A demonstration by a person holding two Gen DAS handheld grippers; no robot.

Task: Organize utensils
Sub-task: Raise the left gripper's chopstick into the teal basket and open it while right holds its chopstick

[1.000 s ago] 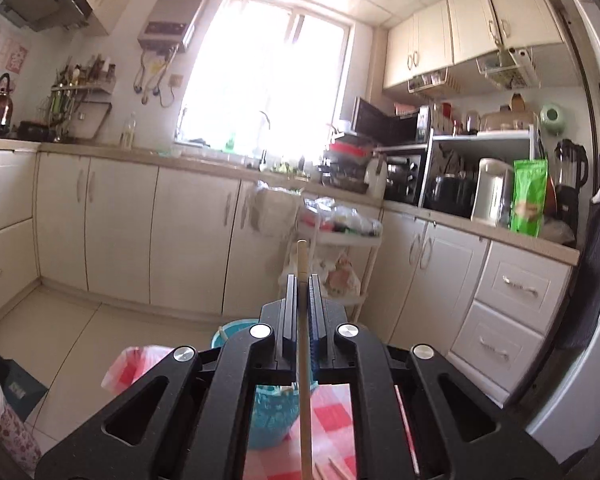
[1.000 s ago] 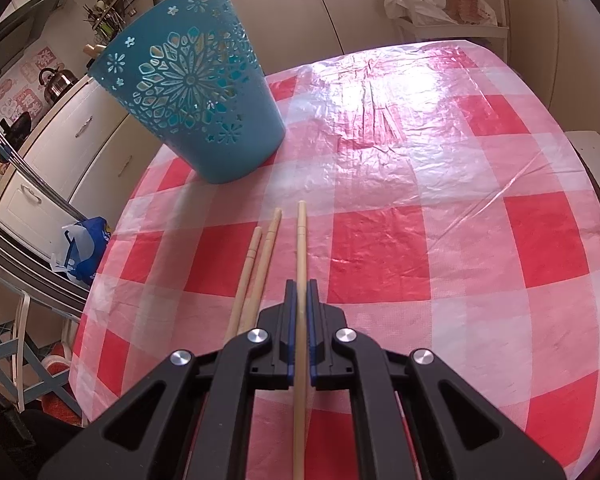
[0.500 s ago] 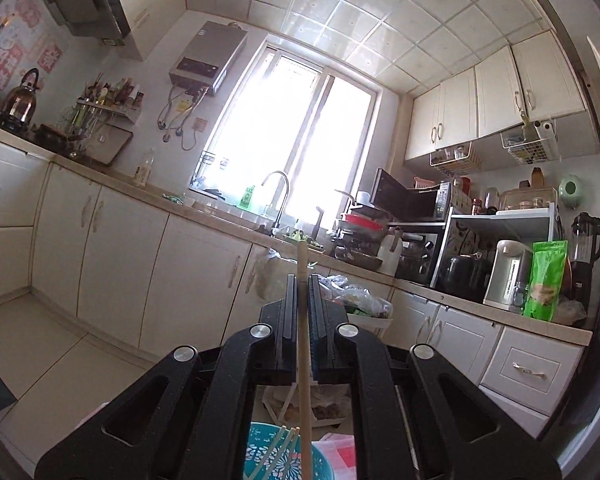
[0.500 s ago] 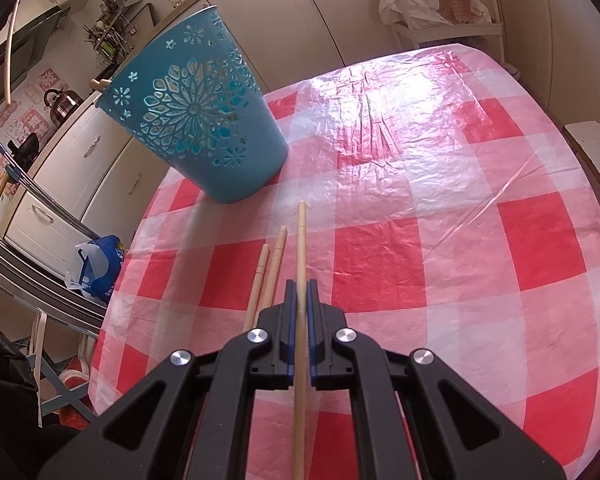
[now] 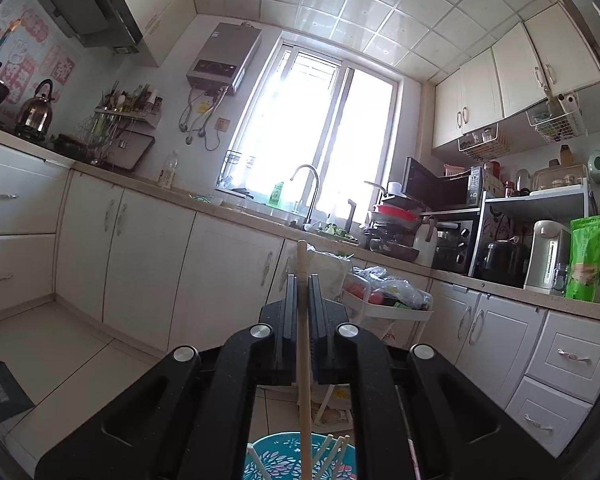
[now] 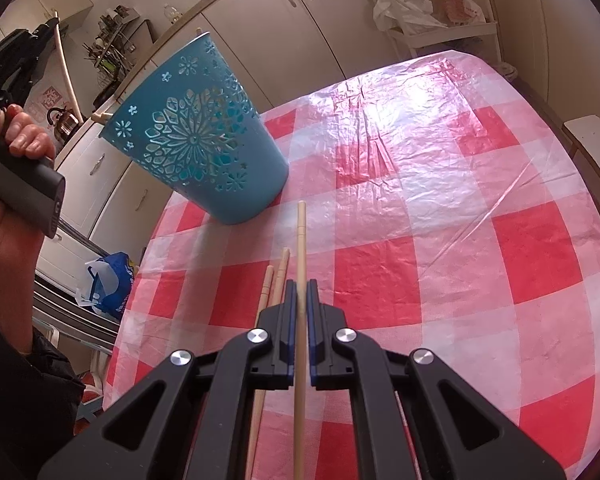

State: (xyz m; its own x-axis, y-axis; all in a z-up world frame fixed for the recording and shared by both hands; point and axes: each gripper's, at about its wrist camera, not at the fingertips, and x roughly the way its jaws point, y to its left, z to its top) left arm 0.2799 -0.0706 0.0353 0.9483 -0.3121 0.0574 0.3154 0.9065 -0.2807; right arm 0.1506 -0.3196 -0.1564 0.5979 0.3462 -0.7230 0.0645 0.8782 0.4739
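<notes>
Right-wrist view: your tablecloth (image 6: pixel 440 184) is bare centre & right, free passage. Blue basket (image 6: pixel 198 140) blocks upper left; two loose chopsticks (image 6: pixel 274 280) lie lower centre-left beside your gripper.

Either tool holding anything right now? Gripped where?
Both. Left tool is shut on a chopstick, near its upper end. Right tool is shut on another chopstick, partway along, tip sticking out ahead.
</notes>
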